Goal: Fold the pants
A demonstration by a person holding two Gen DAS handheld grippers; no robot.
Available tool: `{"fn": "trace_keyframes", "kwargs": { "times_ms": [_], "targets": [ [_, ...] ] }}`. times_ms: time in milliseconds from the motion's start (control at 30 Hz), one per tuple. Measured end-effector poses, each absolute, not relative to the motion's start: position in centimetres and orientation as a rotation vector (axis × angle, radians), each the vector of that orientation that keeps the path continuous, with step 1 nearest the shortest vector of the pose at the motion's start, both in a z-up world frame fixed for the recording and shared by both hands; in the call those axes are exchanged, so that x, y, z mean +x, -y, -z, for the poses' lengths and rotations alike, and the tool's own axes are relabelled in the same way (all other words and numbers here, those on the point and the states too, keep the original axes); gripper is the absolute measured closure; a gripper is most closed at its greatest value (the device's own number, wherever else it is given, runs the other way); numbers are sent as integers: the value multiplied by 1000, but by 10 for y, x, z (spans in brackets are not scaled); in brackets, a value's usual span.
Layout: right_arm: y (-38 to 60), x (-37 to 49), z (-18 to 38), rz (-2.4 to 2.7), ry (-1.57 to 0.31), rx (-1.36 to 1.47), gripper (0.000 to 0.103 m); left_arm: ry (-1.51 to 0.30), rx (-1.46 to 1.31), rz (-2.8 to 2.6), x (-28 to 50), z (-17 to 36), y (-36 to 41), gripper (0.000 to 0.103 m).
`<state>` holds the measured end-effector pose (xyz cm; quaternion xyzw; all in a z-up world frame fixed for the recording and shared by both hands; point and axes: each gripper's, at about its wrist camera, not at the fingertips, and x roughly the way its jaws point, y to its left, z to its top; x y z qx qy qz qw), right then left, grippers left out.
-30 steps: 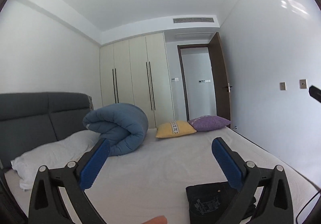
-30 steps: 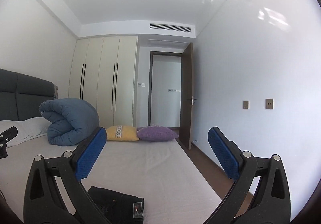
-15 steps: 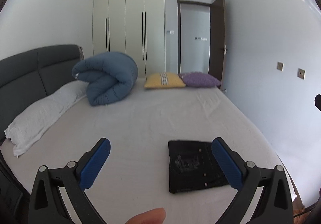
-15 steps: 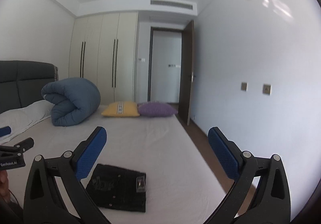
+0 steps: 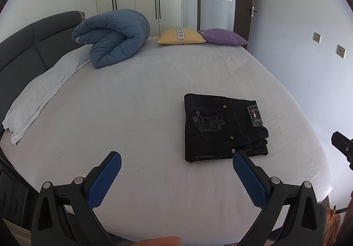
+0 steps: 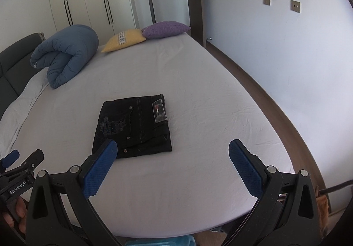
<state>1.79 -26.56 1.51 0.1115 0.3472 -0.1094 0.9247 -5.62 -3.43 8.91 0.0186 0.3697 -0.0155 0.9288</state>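
Soft even daylight, sharp focus, strong fisheye bending at edges

Left gripper [image 5: 176, 165]: black frame, two blue ribbed pads [image 5: 103, 182], jaws spread wide, nothing between them, held in the air and pitched downward. A fingertip [image 5: 161, 241] of the holding hand shows at the bottom edge of the left wrist view. Right gripper [image 6: 173, 157]: same build, blue pads [image 6: 245, 168], jaws equally wide apart, empty, likewise raised and angled down. The two grippers sit side by side and apart; in the right wrist view the left gripper's tip [image 6: 19, 168] appears at far left, with the left hand [image 6: 15, 213] wrapped around its body.
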Motion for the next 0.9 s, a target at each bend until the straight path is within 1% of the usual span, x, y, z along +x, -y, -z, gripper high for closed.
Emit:
{"fn": "trace_keyframes", "kwargs": {
  "times_ms": [100, 167, 300, 900],
  "targets": [
    [255, 29, -7, 217, -726, 202, 0, -774, 41, 39, -60, -89, 35, 0],
    [251, 30, -21, 211, -733, 182, 0, -783, 41, 38, -60, -88, 35, 0],
    [245, 28, -28, 196, -746, 166, 0, -798, 37, 36, -60, -83, 34, 0],
    [226, 28, -31, 161, -771, 142, 0, -819, 30, 48, -61, -77, 39, 0]
  ]
}}
